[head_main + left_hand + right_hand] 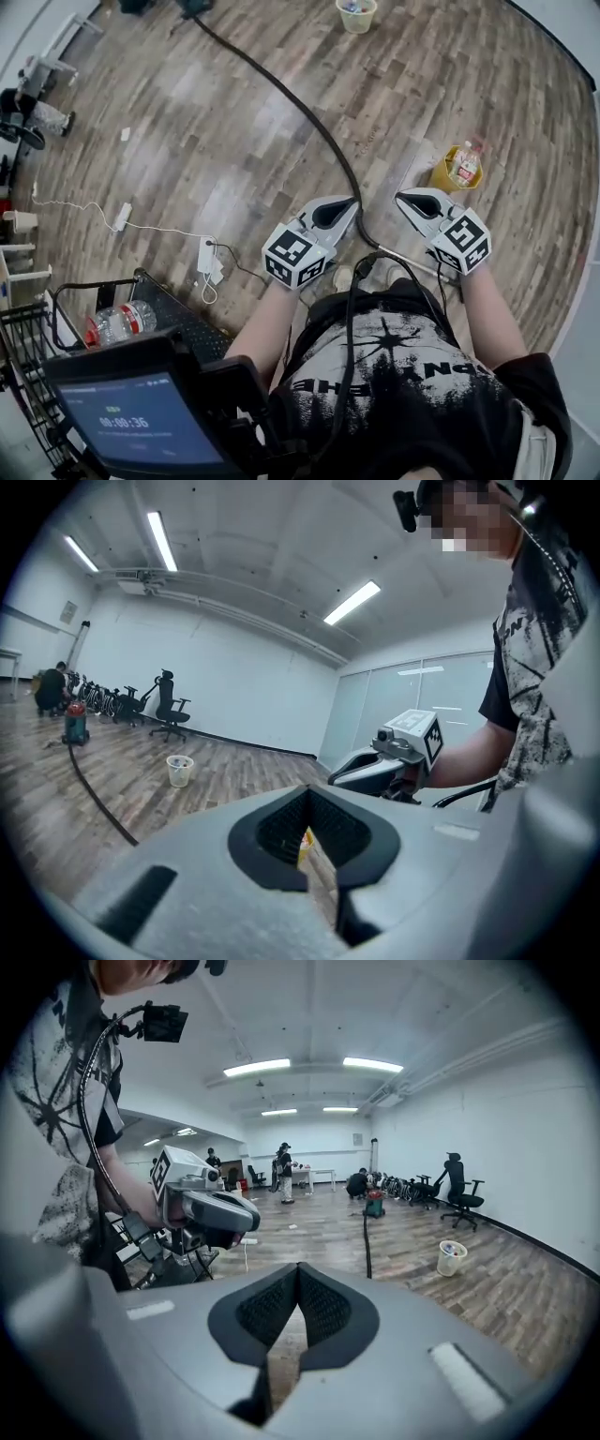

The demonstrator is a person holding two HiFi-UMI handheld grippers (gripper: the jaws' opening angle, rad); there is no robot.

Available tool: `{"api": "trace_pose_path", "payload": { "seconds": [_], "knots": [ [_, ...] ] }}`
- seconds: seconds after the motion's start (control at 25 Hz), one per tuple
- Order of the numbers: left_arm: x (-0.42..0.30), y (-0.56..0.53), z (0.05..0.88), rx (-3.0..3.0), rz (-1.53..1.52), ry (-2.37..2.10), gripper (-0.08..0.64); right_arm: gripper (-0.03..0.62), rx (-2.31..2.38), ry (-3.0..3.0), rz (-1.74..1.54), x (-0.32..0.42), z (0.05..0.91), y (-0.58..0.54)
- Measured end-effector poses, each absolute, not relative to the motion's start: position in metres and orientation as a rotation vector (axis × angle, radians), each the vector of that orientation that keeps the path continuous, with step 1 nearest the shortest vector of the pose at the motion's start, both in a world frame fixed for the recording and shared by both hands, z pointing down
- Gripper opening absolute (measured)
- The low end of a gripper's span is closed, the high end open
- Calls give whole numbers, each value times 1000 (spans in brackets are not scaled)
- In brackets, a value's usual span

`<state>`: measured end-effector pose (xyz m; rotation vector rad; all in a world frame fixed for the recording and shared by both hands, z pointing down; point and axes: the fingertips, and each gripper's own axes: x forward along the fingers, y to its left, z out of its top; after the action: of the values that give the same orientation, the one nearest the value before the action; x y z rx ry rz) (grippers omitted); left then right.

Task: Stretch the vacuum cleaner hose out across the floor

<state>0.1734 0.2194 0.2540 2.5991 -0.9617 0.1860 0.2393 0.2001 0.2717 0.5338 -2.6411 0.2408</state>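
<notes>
The hose [281, 86] lies in a long black line across the floor [187, 112], with the vacuum [375, 1206] at its far end. Both grippers hover above its near end. The left gripper [345, 206] is left of the hose and the right gripper [408, 199] right of it. Both pairs of jaws are pressed together with nothing between them. A bin [357, 14] stands right of the hose's far stretch.
</notes>
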Motion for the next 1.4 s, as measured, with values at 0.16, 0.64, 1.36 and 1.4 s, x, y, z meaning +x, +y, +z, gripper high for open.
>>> {"api": "trace_pose_path", "payload": {
  "seconds": [0.16, 0.64, 1.36, 1.4],
  "knots": [
    [183, 219, 221, 2592, 131, -1101, -1, 6, 454, -2722, 202, 246, 245, 198],
    [225, 253, 160, 2475, 11, -1564, 0, 6, 94, -2902, 55, 278, 185, 218],
    [241, 283, 150, 2528, -5, -1520, 0, 6, 168, -2911, -61, 290, 172, 246],
    [242, 283, 149, 2531, -11, -1512, 0, 6, 177, -2908, -60, 290, 171, 246]
  ]
}}
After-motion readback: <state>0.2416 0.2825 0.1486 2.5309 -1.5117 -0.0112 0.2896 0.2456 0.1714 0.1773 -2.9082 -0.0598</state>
